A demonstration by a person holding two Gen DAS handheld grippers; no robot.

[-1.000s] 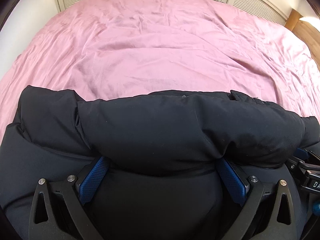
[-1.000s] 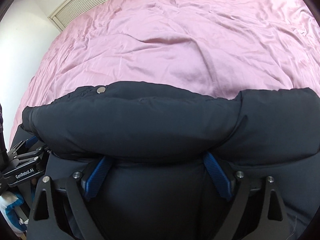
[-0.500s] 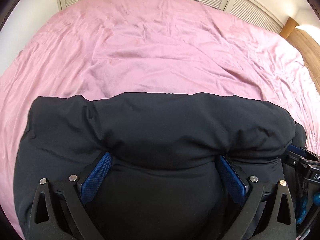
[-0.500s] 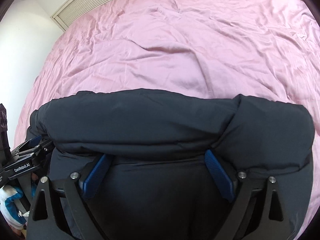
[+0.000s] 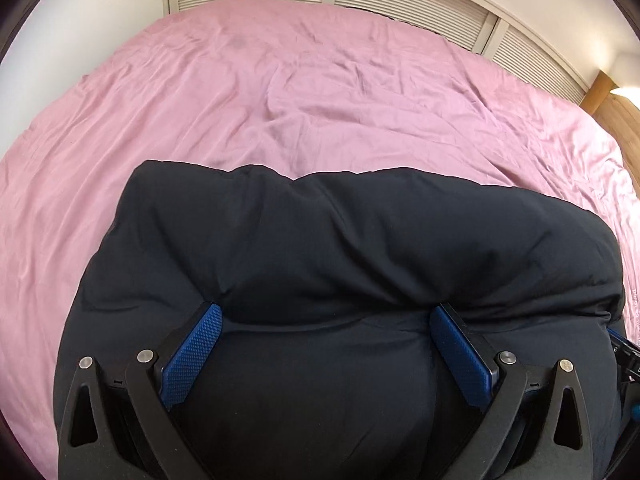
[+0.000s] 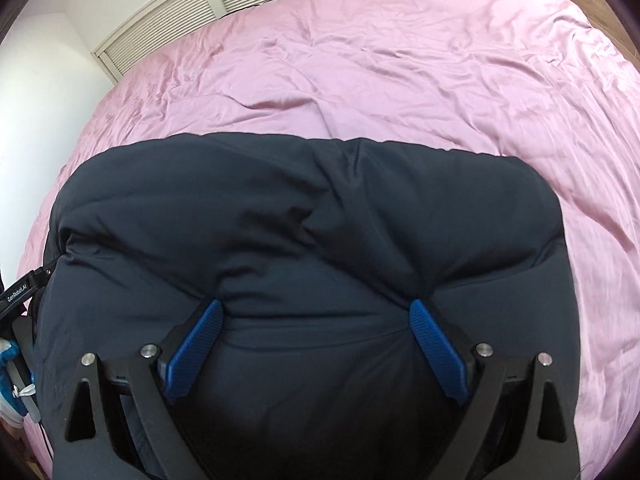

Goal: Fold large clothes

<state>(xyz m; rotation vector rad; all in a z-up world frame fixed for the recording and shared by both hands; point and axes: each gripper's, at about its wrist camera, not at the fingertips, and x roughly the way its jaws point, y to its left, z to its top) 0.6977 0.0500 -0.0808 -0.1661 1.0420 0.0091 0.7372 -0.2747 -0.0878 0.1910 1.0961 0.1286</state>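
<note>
A puffy black jacket point(image 5: 340, 240) is bunched into a thick folded roll over the pink bed sheet point(image 5: 320, 80). My left gripper point(image 5: 325, 312) clamps one stretch of the roll, its blue pads point(image 5: 192, 356) pressed into the padding on both sides. In the right wrist view the same jacket point(image 6: 300, 208) fills the lower half, and my right gripper point(image 6: 315, 306) grips it the same way with wide-set fingers. The fold bulges over both sets of fingertips and hides them. The two grippers hold the jacket side by side.
The wrinkled pink sheet point(image 6: 360, 60) stretches far ahead and to both sides. Louvred white doors point(image 5: 400, 0) line the far wall, with a wooden headboard point(image 5: 612, 108) at right. A gloved hand point(image 6: 8, 380) shows at the left edge.
Both grippers have risen and tilted with the jacket still held. The roll now looks narrower and more bunched, and more of the bed and the far doors shows above it.
</note>
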